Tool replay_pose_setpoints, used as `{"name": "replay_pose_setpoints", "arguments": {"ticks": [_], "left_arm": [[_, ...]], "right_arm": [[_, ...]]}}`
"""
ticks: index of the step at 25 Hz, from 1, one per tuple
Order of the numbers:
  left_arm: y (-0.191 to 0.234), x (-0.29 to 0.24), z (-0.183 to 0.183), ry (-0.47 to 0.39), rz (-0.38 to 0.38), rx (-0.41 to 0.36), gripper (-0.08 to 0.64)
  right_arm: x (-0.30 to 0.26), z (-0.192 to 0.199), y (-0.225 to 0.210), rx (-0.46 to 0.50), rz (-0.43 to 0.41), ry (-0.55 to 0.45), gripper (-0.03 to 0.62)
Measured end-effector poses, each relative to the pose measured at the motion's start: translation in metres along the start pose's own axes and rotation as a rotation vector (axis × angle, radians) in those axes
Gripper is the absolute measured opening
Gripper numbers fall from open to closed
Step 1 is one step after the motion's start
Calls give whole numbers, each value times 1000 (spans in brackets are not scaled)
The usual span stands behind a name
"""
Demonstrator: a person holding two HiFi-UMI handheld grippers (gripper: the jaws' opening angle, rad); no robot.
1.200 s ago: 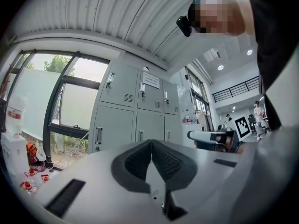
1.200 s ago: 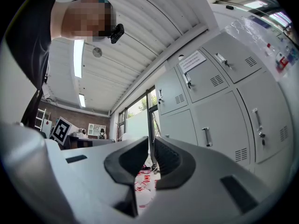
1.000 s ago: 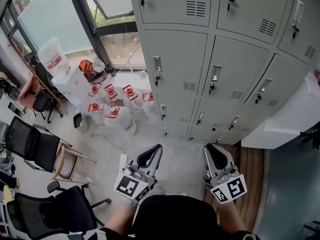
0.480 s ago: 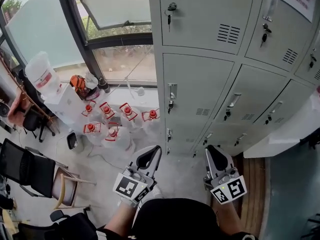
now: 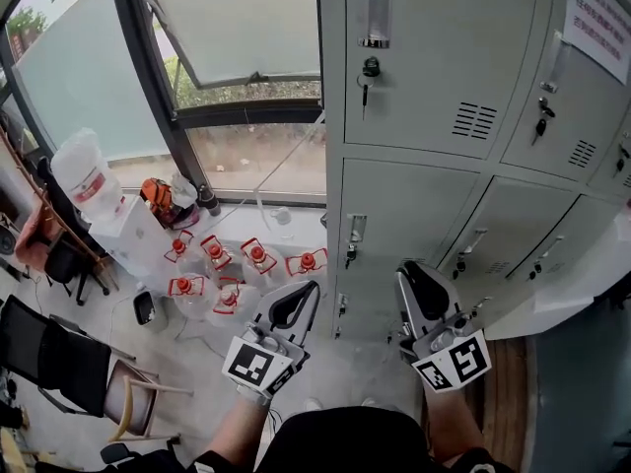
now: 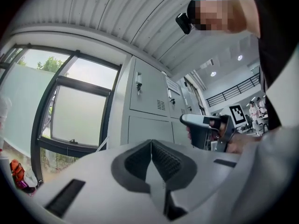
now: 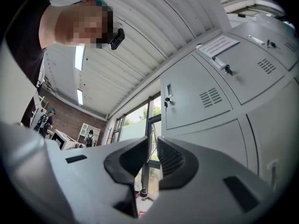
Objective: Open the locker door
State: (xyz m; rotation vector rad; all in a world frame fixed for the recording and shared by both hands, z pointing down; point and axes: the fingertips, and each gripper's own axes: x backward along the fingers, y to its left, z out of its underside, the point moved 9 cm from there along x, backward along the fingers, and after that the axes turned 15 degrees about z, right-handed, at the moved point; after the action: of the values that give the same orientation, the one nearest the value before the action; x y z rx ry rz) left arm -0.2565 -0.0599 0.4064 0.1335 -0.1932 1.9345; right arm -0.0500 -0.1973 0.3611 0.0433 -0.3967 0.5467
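The bank of grey lockers (image 5: 513, 195) fills the upper right of the head view, all doors closed as far as I can see. The nearest full locker door (image 5: 434, 67) faces me flat-on, and its top edge is cut off by the frame. Its metal handle (image 5: 374, 8) runs straight up and down along the door's left edge, with a key (image 5: 366, 79) hanging just below it and a small vent (image 5: 474, 121) at the lower right. The doors below it lean away and get squashed by the angle, so their handles are hard to read. The notice (image 5: 601, 23) on the next door over is too small to make out.

Both claws are low and well short of the doors. The left claw (image 5: 301, 304) has its pads pressed together with nothing in it. The right claw (image 5: 412, 286) is all but closed, just a thin slit, also empty, and it hides part of the bottom row of lockers. Red-capped jugs (image 5: 256, 254) sit on the floor under the window (image 5: 237, 28).
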Motion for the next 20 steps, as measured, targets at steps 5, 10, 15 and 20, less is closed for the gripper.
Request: {"name": "replay_pose_setpoints", "arguments": {"ticks": [5, 10, 15, 20], "left_arm": [[12, -23, -35, -50, -22, -59, 23], [21, -39, -60, -25, -35, -146, 23], [32, -48, -77, 18, -95, -211, 23], [40, -53, -100, 10, -109, -252, 24]], "right_arm": [[-56, -48, -10, 54, -53, -96, 57], [-104, -89, -12, 82, -95, -163, 58], [-143, -122, -7, 96, -130, -185, 115], [-180, -154, 0, 110, -145, -186, 146]]}}
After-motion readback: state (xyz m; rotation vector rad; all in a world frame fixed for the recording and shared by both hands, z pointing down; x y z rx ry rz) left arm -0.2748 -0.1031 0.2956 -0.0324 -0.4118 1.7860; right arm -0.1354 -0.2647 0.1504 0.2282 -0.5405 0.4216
